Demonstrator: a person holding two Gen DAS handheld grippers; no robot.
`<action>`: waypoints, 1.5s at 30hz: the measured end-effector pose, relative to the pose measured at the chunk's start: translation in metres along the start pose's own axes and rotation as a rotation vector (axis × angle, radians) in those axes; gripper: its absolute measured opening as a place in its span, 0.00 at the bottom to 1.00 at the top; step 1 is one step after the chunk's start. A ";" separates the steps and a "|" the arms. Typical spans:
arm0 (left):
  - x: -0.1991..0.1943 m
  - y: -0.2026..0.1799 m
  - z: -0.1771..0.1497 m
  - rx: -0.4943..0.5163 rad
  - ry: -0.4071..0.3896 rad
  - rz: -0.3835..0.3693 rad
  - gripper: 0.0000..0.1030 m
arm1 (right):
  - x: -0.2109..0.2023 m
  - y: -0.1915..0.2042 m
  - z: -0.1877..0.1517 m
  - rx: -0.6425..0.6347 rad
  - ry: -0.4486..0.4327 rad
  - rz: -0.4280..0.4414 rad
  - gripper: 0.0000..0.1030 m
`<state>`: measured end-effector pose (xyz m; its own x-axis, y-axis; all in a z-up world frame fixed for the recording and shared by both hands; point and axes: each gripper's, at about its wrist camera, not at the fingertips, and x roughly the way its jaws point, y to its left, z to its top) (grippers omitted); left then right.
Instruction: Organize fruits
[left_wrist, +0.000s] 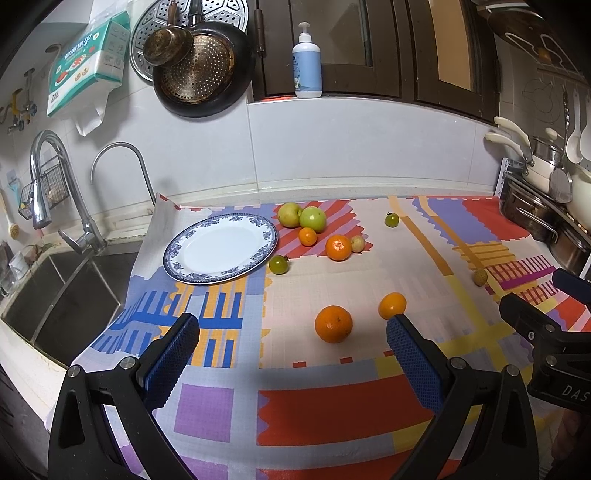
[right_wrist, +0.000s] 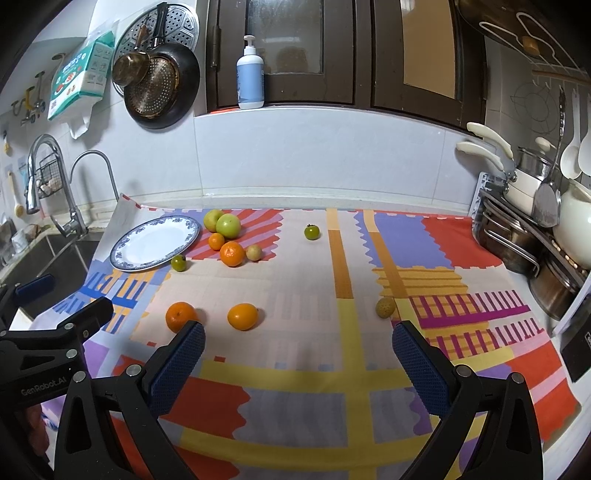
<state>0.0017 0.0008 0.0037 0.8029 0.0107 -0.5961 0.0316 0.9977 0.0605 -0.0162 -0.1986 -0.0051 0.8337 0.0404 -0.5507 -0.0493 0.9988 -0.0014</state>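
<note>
Fruits (left_wrist: 338, 247) right of plate (left_wrist: 220, 248)

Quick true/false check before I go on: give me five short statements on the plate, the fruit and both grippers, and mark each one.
1. The plate holds no fruit. True.
2. The left gripper is shut on an orange. False: it is open and holds nothing.
3. Two green apples sit touching just beyond the plate's right rim. True.
4. The right gripper is open. True.
5. The soap bottle lies on the cloth. False: it stands upright on the window ledge.
</note>
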 end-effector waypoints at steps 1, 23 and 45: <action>0.000 0.000 0.000 0.000 0.000 0.001 1.00 | 0.000 0.001 0.000 -0.001 0.000 0.001 0.99; 0.004 -0.002 0.001 0.000 0.007 -0.003 1.00 | 0.002 -0.003 0.000 0.001 0.002 -0.002 0.99; 0.021 -0.004 0.004 0.033 0.029 -0.021 1.00 | 0.020 0.005 0.001 -0.030 0.047 0.044 0.99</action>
<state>0.0211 -0.0035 -0.0062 0.7841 -0.0074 -0.6206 0.0677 0.9950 0.0737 0.0007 -0.1924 -0.0149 0.8038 0.0821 -0.5892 -0.1025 0.9947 -0.0013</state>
